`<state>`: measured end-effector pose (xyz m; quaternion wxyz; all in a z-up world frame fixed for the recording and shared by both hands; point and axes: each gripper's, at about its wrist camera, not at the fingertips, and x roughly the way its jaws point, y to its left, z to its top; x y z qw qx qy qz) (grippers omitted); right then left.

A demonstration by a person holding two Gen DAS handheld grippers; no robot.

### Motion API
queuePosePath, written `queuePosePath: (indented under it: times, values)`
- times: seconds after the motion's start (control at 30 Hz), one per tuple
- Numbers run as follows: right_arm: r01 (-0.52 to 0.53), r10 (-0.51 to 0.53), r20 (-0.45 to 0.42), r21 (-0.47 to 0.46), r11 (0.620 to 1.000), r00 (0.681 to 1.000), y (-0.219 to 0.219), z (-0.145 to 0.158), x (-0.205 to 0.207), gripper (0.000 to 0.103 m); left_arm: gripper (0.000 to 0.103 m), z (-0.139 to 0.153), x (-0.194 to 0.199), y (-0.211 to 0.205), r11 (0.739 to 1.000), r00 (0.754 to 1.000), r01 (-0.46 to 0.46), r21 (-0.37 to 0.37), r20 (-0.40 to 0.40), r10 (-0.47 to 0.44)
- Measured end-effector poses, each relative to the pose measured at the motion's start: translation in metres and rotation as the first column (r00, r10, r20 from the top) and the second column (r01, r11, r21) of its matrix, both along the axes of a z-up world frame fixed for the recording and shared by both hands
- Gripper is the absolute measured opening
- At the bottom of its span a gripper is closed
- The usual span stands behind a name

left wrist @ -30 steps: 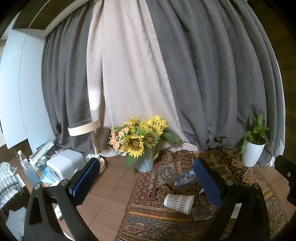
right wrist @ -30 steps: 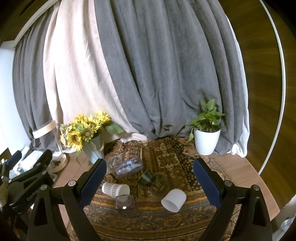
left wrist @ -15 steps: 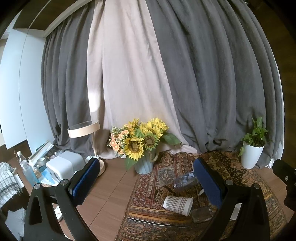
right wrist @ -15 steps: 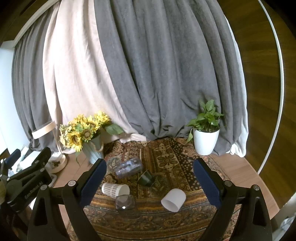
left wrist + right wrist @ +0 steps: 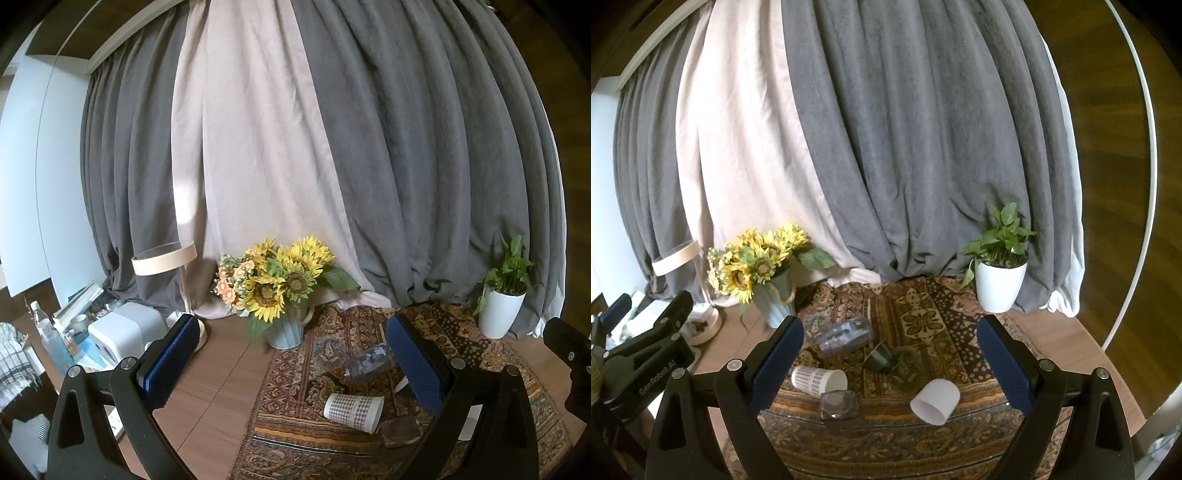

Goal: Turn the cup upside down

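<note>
Several cups lie on their sides on a patterned rug (image 5: 923,317). A checked paper cup (image 5: 818,379) (image 5: 353,407) lies at the left. A plain white cup (image 5: 935,400) lies at the right, mouth toward me. A clear plastic cup (image 5: 846,335) (image 5: 369,362), a dark green cup (image 5: 881,357) and a small clear glass (image 5: 839,404) (image 5: 402,431) lie between. My right gripper (image 5: 889,365) is open and empty, held above and before the cups. My left gripper (image 5: 295,360) is open and empty, off to the left.
A vase of sunflowers (image 5: 764,266) (image 5: 280,291) stands at the rug's back left, a white potted plant (image 5: 999,266) (image 5: 502,295) at the back right. A lamp (image 5: 166,258), a white box (image 5: 125,334) and bottles (image 5: 50,336) crowd the far left. Curtains hang behind.
Both grippers have risen and drawn back slightly, so the cups sit a little lower and farther in view. Nothing on the rug has moved.
</note>
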<state>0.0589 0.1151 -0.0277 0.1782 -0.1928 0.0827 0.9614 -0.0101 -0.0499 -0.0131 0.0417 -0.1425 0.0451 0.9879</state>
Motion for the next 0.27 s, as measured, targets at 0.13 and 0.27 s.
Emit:
queuePosePath:
  times: [0.13,0.27]
  values:
    - [0.001,-0.001,0.003,0.001,1.0,1.0,0.001,-0.0005,-0.0013,0.095,0.103,-0.0004,-0.0005,0.0006,1.0,1.0,0.0,0.001,0.001,0.0]
    - [0.001,-0.001,0.003,0.0,1.0,1.0,0.0019,-0.0006,-0.0008,0.095,0.103,-0.0005,-0.0025,0.0013,1.0,1.0,0.002,0.0,0.004,-0.002]
